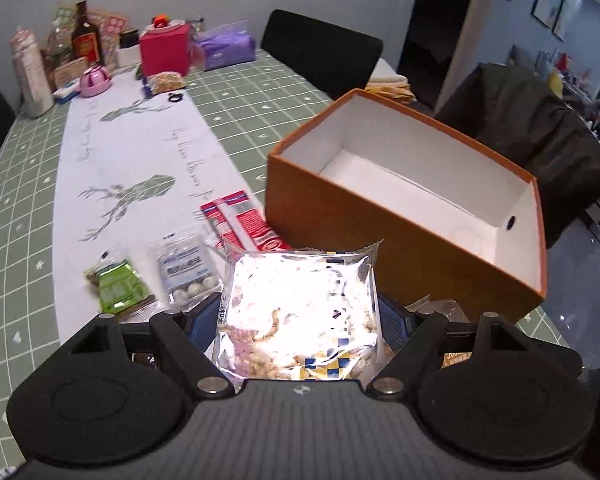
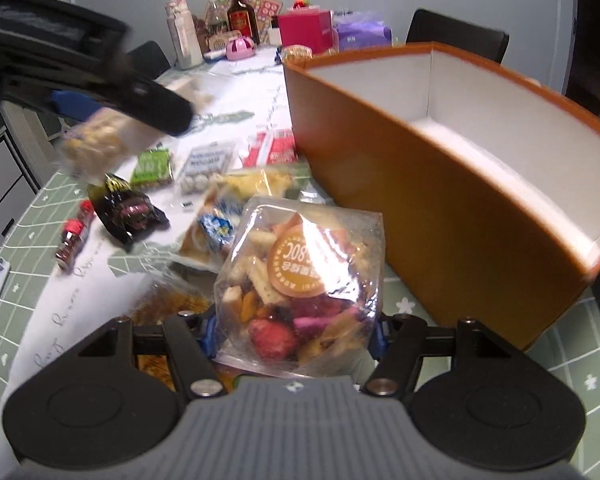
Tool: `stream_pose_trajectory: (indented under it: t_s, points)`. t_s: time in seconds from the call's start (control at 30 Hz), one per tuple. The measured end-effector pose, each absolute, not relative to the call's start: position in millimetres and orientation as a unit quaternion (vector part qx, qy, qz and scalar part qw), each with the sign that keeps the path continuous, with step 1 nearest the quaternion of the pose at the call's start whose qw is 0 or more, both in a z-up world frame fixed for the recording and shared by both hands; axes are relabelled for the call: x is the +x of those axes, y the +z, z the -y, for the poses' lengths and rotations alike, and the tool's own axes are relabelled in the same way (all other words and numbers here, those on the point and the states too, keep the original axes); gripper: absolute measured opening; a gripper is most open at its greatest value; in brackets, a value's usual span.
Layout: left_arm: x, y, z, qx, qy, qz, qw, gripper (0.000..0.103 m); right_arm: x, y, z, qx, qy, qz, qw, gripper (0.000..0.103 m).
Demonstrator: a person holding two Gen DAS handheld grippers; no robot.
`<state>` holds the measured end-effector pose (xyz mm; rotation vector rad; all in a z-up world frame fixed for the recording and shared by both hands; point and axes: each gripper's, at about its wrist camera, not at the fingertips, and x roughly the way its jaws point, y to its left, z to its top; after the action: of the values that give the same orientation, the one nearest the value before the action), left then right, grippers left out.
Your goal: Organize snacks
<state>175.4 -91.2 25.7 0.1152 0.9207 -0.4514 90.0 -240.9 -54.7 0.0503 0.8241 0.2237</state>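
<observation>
Glare whites out the foil pouch [image 1: 300, 312] held in left hand-held gripper [image 1: 300, 320]; print unreadable. Seen from right hand-held gripper [image 2: 296, 336], left unit and its pouch blurred. Brown packet [image 2: 168, 304] underneath smeared.

Orange box [image 1: 384, 240], white inside, stood open; shiny nut packet [image 1: 300, 312] and clear dried-fruit bag [image 2: 304, 280] were raised beside it.

One box [image 2: 440, 216], two held bags [image 1: 300, 312] [image 2: 300, 284] — about eight more packets [image 2: 152, 166] on the counter [image 2: 572, 360], one bottle [image 2: 242, 14].
</observation>
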Motion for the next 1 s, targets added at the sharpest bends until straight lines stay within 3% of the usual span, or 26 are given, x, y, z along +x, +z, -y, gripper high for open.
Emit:
stream_pose_trajectory:
  t_s: [0.6, 1.0]
  points:
    - [184, 96, 158, 0.096, -0.244, -0.383, 0.886, 0.092, 102, 58, 323, -0.045, 0.157, -0.341, 0.926, 0.063]
    - [211, 66, 227, 0.130, -0.276, -0.378, 0.874, 0.092, 154, 74, 411, -0.057, 0.116, -0.358, 0.925, 0.063]
